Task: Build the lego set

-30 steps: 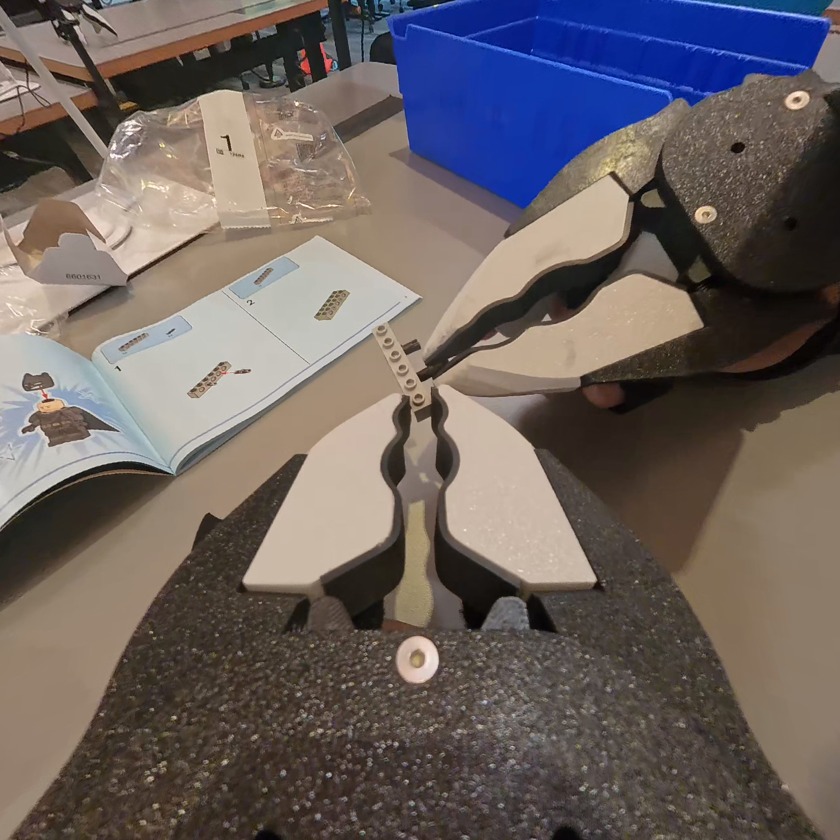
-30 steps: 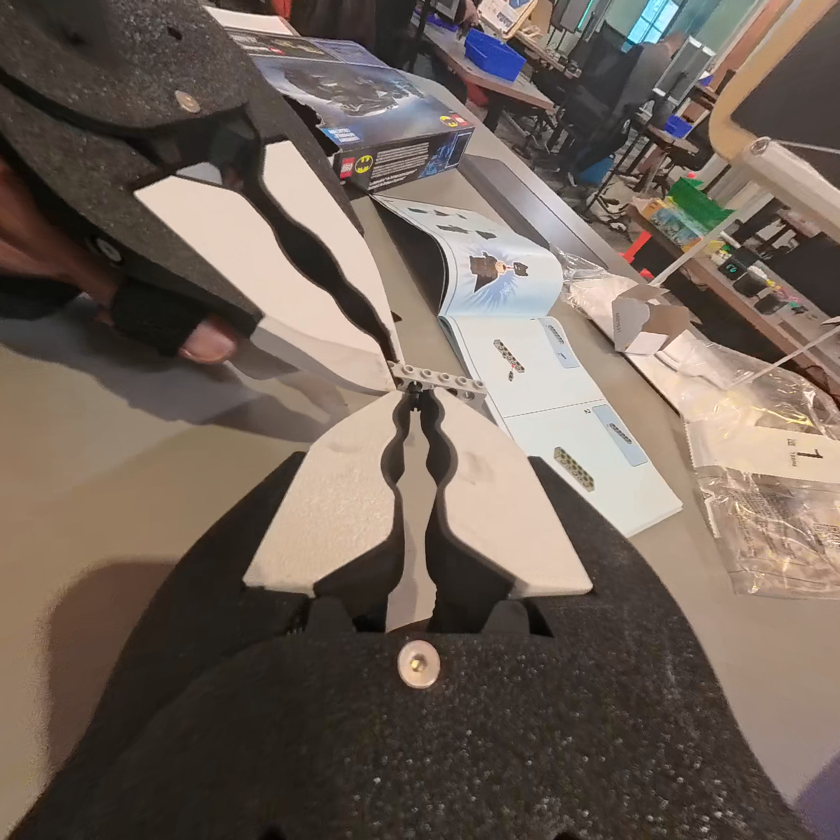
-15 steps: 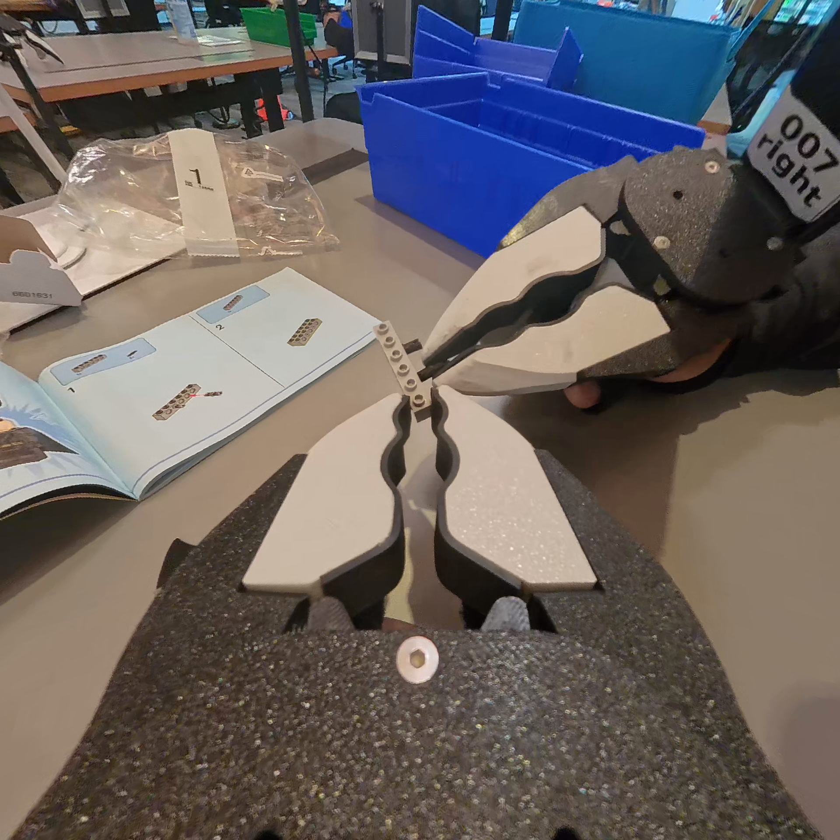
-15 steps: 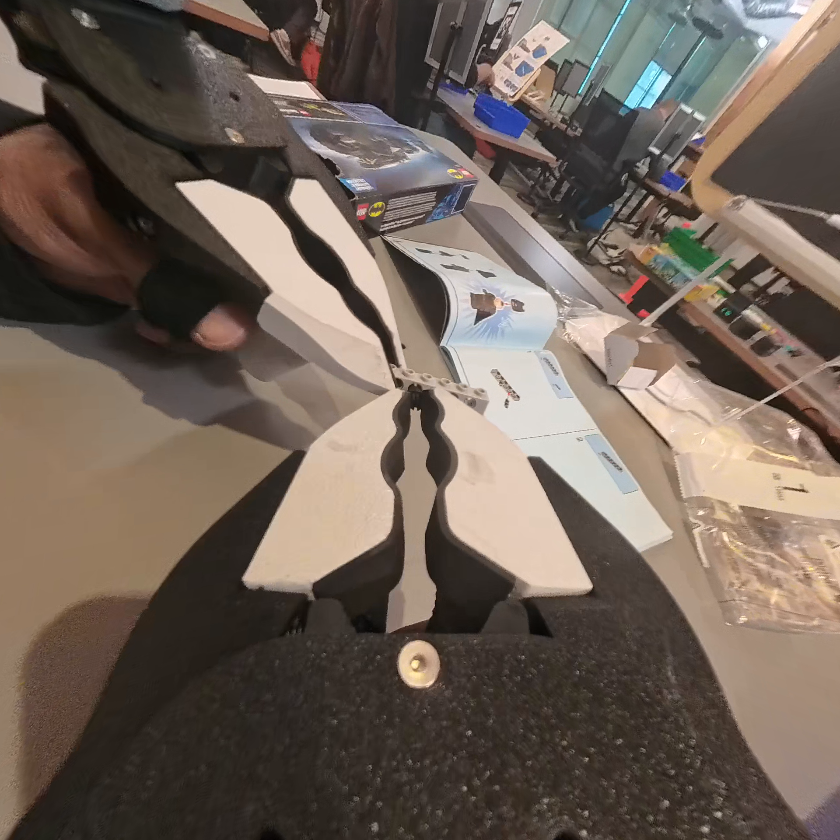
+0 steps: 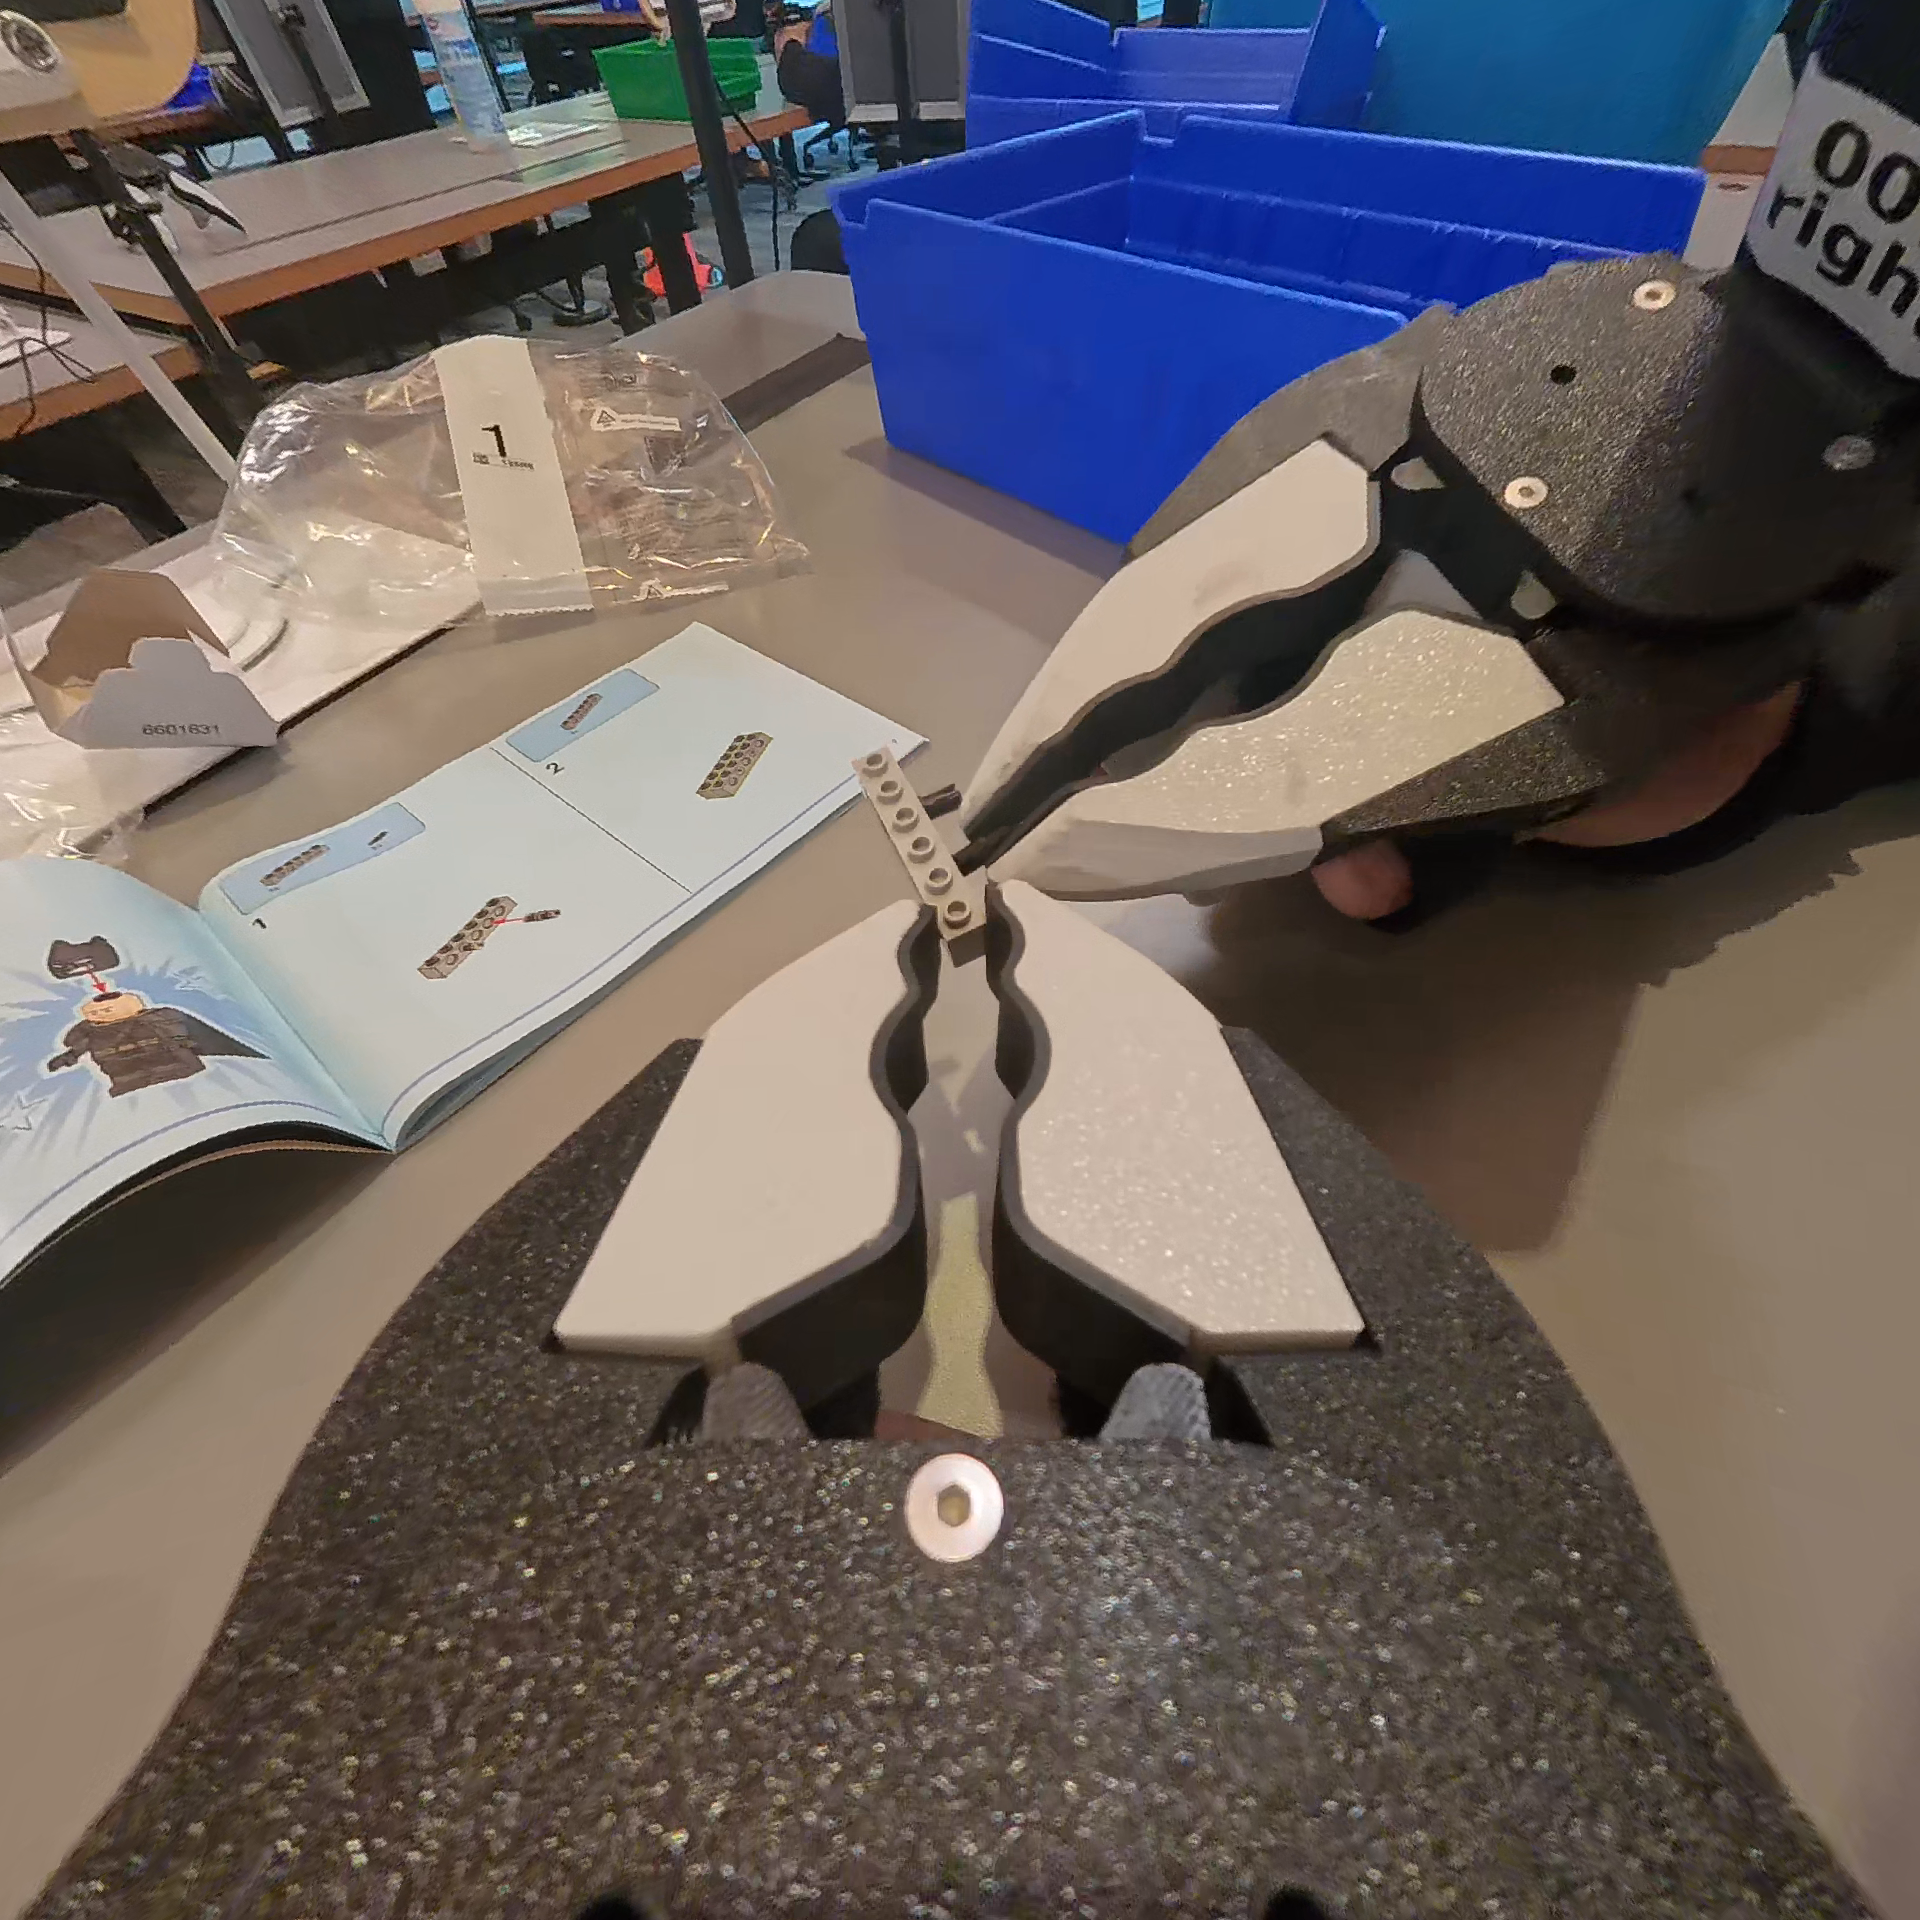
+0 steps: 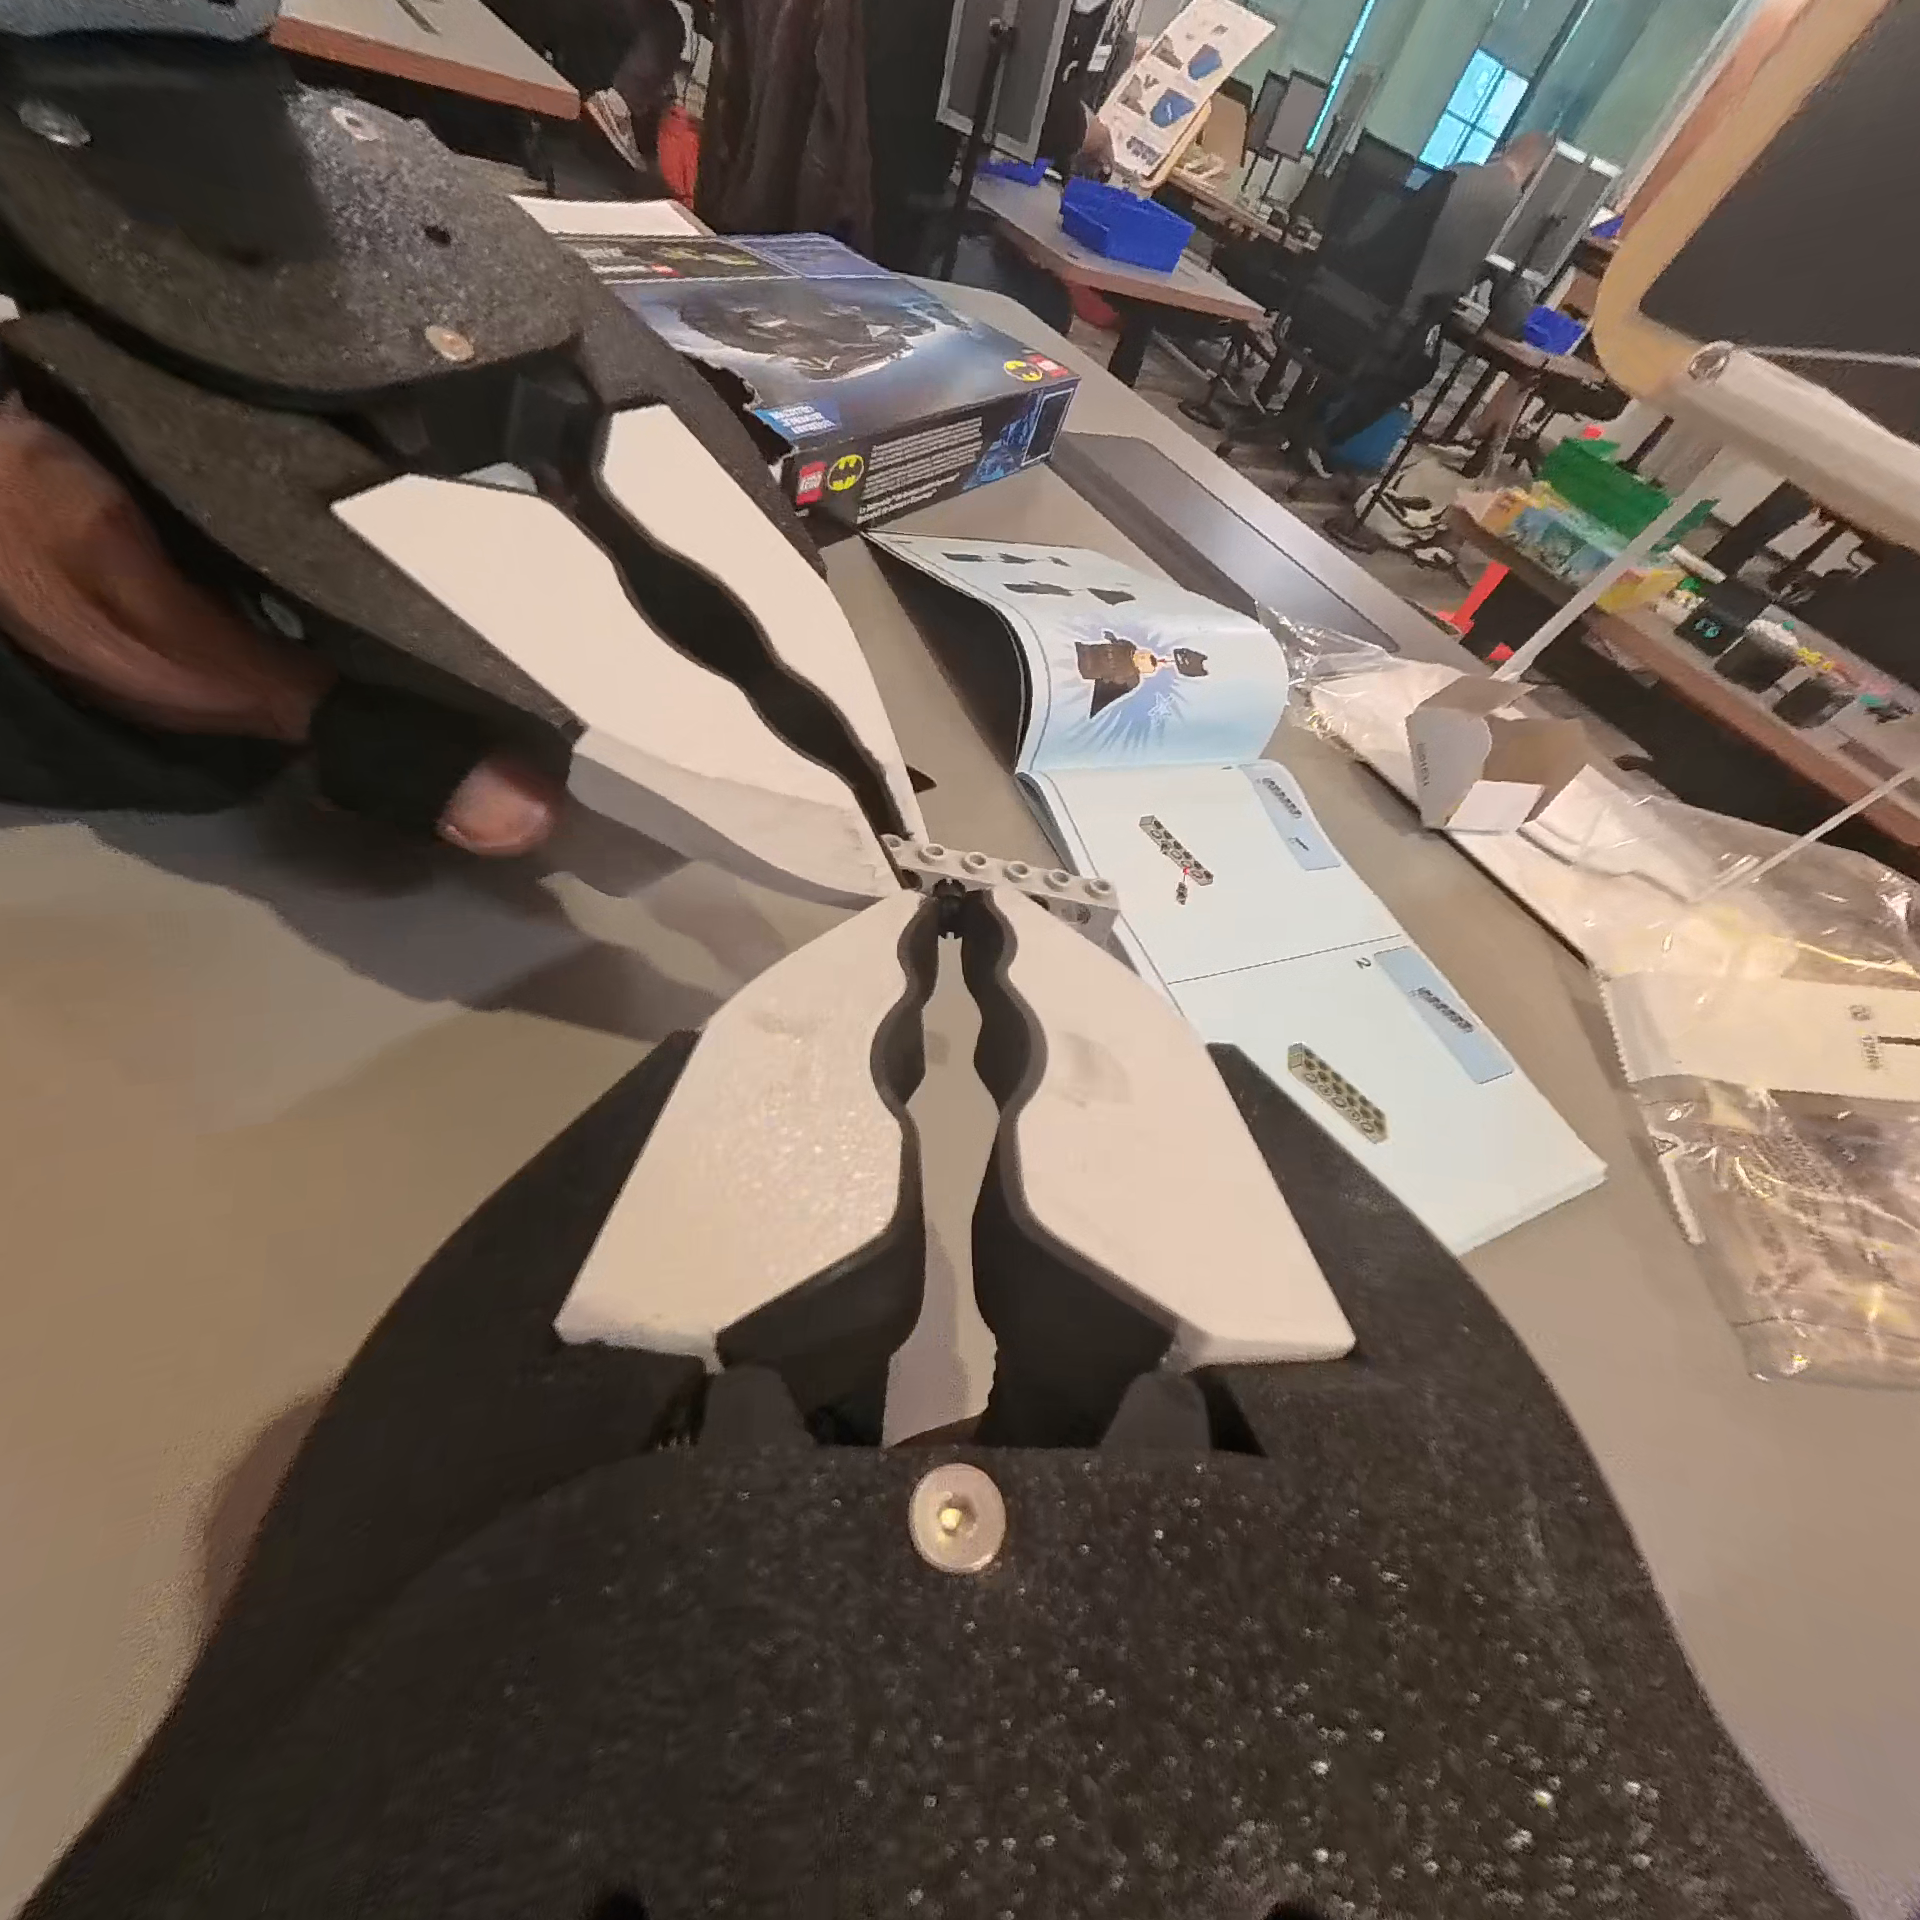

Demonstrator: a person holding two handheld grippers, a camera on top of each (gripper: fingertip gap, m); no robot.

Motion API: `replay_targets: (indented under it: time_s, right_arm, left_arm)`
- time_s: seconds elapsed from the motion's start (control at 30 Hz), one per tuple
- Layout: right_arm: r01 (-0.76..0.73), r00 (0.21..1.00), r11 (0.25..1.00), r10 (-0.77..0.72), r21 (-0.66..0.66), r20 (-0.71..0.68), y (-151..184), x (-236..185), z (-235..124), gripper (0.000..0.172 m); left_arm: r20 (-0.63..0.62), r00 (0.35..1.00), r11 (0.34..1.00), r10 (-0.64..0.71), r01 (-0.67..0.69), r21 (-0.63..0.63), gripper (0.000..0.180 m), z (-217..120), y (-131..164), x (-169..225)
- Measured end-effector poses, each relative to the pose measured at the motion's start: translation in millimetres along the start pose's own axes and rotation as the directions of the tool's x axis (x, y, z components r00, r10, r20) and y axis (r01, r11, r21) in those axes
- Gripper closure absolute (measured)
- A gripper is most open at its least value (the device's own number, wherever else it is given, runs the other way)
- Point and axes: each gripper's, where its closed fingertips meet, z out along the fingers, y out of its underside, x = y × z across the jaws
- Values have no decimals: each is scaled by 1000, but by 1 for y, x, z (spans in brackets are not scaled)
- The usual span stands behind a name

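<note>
Left wrist view: left gripper [image 5: 958, 920] nearly closed, both fingertips clamped on the near end of a grey studded brick beam [image 5: 920, 847], six studs in a row, with holes through its side. Beam sticks up and away from the tips, leaning left, held clear of the grey table [image 5: 1455, 1143]. Right gripper [image 5: 971, 840] comes in from the right, jaws narrow, tips pinching a small black pin [image 5: 966, 852] that touches the beam's side near its lower end. A second black pin [image 5: 940, 797] already pokes out of the beam higher up. A gloved hand [image 5: 1558, 821] is under the right gripper. Open light-blue instruction booklet [image 5: 436, 914] lies just left of the beam; clear plastic bag [image 5: 499, 478] and torn white cardboard piece [image 5: 145, 675] farther back left; blue bins [image 5: 1091, 364] behind.

Right wrist view: right gripper [image 6: 948, 914] narrow, tips closed on the black pin [image 6: 945, 896], which butts against the side of the beam [image 6: 1003, 875]. Beam lies crosswise just beyond the tips. Left gripper [image 6: 902, 847] enters from upper left, its tips clamped on the beam's left end. Booklet [image 6: 1299, 966] beyond on the right, dark toy set box [image 6: 894, 384] behind it, plastic bag [image 6: 1787, 1143] at far right.
</note>
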Motion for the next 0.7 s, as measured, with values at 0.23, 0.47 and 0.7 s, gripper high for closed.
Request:
replay_targets:
  time_s: [0.23,0.47,0.7]
  right_arm:
    - [107,994,994,-108,-21,-21,4,-1,2,167]
    - [198,978,980,-200,-32,-61,5,2,5,165]
    - [289,949,956,-293,-50,-116,4,0,5,160]
  left_arm:
    - [-38,998,999,-49,49,-6,172,0,0,3]
    - [10,998,998,-66,66,-13,172,3,1,-3]
    - [34,994,995,-103,103,15,172,-1,-3,-10]
